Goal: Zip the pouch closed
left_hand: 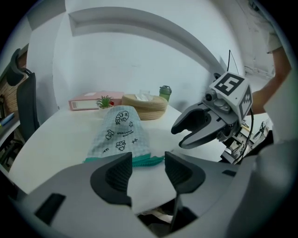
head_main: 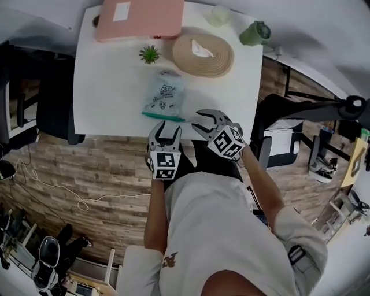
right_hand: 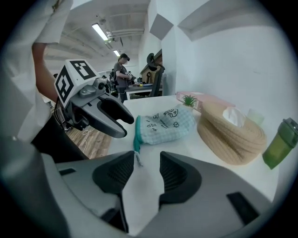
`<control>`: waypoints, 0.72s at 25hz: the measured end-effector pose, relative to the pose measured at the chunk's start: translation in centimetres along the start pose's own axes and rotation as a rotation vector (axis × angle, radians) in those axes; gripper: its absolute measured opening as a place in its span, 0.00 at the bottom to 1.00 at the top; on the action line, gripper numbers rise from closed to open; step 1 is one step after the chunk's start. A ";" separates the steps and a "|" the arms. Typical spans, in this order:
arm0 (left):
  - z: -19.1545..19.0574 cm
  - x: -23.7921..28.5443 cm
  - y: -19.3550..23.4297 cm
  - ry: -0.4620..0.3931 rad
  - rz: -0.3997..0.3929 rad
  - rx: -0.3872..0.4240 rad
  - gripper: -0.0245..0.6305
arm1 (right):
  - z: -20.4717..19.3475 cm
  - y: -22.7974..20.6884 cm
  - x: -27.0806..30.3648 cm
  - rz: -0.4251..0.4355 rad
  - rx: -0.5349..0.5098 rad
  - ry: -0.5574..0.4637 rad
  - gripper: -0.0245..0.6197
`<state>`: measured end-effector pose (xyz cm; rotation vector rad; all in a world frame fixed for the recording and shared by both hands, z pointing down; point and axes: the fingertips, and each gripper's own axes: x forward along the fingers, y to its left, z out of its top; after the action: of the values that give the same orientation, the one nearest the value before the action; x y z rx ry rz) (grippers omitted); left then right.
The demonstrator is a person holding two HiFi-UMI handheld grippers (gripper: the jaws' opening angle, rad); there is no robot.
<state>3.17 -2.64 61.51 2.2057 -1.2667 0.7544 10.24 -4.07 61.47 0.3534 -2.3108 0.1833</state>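
1. One pink box [head_main: 139,18] is lying at the far left of the white table [head_main: 110,87], and a small potted plant [head_main: 150,54] is standing just in front of its right end.
2. Nearer the front edge, about mid-table, the checked pale-green pouch [head_main: 164,95] with cartoon prints is lying flat. Its teal zipper edge [head_main: 163,117] is facing the person, close to the table's front edge.
3. Just in front of that edge, the left gripper [head_main: 167,126] is hovering with its jaws pointing at the pouch. In the left gripper view the two ribbed pads are standing apart with only tabletop between them. The teal edge is showing beyond the tips and is not being pinched, so this gripper is released and empty.
4. Beside it on the right, the right gripper [head_main: 198,120] is hanging over the table's front edge, near the right end of the zipper edge. Its jaws are likewise standing apart and are gripping nothing. In the right gripper view the small zipper pull [right_hand: 138,159] is lying on the table just beyond the tip of the left-hand pad. Whether the pad is touching it cannot be told.
5. Farther right and toward the back, a woven tissue basket [head_main: 203,55] is sitting, with a pale cup [head_main: 219,15] behind it. A green bottle [head_main: 255,33] is standing at the far right corner.
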 end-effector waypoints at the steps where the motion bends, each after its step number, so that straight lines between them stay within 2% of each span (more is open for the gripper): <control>1: -0.3 0.2 -0.1 0.005 0.003 -0.004 0.37 | -0.2 0.2 0.3 0.019 -0.010 0.004 0.31; 8: -1.7 1.2 -0.6 0.023 0.010 -0.032 0.35 | -1.3 1.3 2.3 0.121 -0.079 0.031 0.23; 12: -2.1 1.5 -0.8 0.030 0.004 -0.042 0.34 | -1.7 1.7 3.1 0.154 -0.105 0.050 0.18; 16: -2.4 1.8 -1.3 0.038 -0.007 -0.030 0.33 | -1.9 1.9 3.5 0.171 -0.108 0.057 0.06; 18: -2.5 2.0 -1.6 0.044 -0.017 -0.015 0.32 | -1.8 2.1 3.5 0.180 -0.103 0.050 0.05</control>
<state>4.82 -1.53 64.52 2.1734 -1.2269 0.7794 8.51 -2.37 65.18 0.0879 -2.2920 0.1597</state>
